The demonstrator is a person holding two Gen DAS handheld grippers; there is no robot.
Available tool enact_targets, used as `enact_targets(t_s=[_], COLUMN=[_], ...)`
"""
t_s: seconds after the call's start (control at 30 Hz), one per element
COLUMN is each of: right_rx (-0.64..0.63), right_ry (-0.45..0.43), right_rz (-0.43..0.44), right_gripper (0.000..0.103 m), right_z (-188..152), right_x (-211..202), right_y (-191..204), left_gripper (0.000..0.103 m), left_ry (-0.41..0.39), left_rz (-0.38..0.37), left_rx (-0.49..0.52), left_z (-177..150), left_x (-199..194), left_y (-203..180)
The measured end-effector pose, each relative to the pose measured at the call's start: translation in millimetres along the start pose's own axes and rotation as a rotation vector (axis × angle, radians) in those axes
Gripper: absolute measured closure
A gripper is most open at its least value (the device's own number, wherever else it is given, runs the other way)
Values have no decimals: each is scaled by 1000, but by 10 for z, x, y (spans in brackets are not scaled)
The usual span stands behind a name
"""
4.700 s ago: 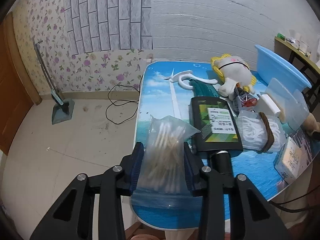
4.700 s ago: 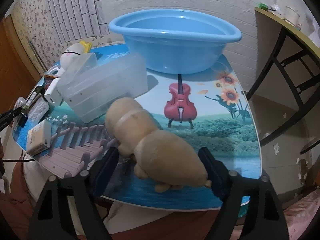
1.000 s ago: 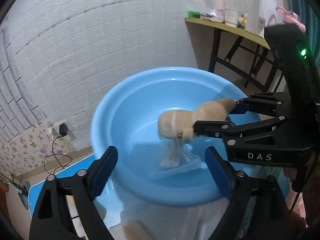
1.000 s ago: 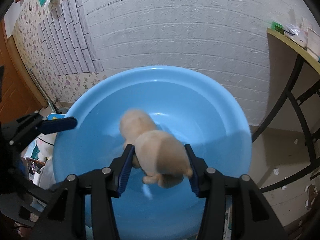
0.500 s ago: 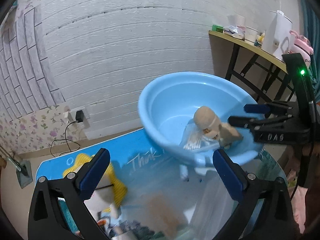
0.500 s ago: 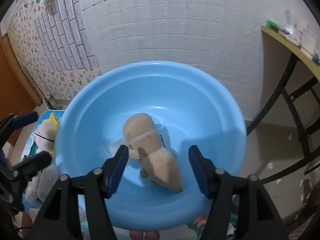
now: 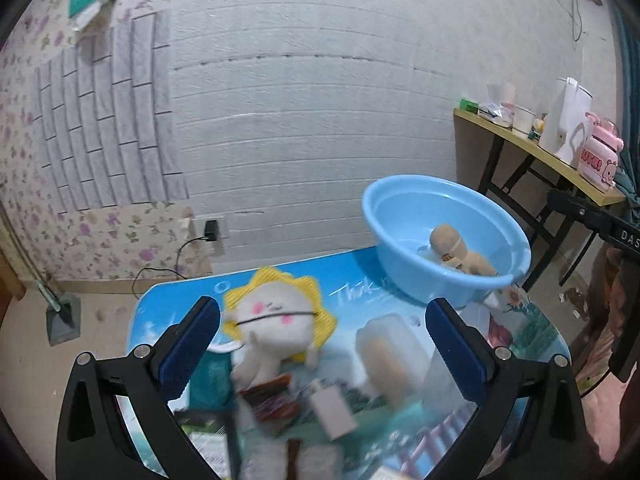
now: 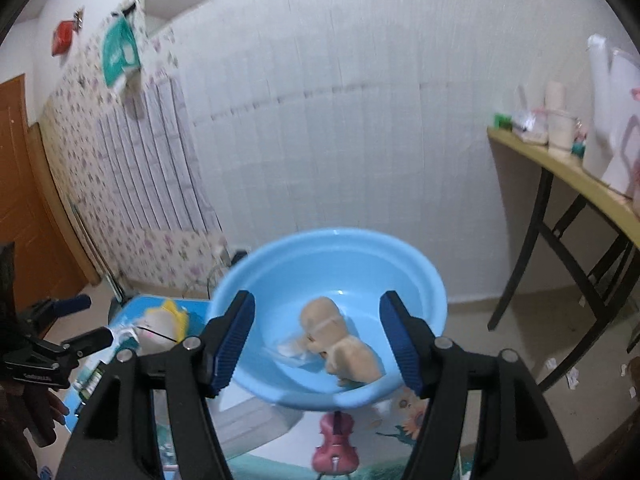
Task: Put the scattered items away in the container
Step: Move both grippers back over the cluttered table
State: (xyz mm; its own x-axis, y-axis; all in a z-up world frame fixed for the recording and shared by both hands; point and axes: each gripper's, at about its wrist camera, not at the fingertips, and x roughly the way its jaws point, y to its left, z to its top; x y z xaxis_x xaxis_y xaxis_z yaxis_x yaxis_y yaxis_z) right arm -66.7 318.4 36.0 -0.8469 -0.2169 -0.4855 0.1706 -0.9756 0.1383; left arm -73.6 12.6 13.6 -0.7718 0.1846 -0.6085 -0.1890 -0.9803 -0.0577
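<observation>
Right gripper: jaws spread wide, nothing between them, held above the blue basin. Left gripper: likewise parted and empty, over the printed tabletop. In the basin we log a tan plush dog lying beside what may be a clear bag, blurred. Outside it: a sun-collared plush, a translucent lidded box.

"das" on right claw.

White brick-pattern wall, floral wallpaper, wooden side table, beige floor.
</observation>
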Motion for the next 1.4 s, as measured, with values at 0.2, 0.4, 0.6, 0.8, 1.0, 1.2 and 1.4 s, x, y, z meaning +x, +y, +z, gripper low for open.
enact_targets(t_s=[0.2,0.4,0.6,0.8,1.0,1.2,1.4], right_rx=[-64,-44,-45,-36,-106,-218,-247], right_ry=[89,168,224,292,371,442,484], right_rz=[40,66,106,197,269,326,338], right_gripper=[31,31,31,31,31,31,31], right_z=[-204,-490,-686,-933,-1198,-1434,-1512], right_x=[-70,-61,-22,15,81,111,162], right_y=[280,407,505,777,1182,1611,1718], left_gripper=[0,0,0,0,0,0,0], left_ry=[-16,46,98,131,153,170,177], left_rz=[-2,30,60,98,113,104,94], left_rx=[-1,1,-37,-78,-112,-124,-136], left_z=[-320,-622,-885,-1142,-1310,-1395,-1437], left_x=[-275,-281,-274,-288,-286,-224,-161], left_y=[160,256,447,636,796,879,947])
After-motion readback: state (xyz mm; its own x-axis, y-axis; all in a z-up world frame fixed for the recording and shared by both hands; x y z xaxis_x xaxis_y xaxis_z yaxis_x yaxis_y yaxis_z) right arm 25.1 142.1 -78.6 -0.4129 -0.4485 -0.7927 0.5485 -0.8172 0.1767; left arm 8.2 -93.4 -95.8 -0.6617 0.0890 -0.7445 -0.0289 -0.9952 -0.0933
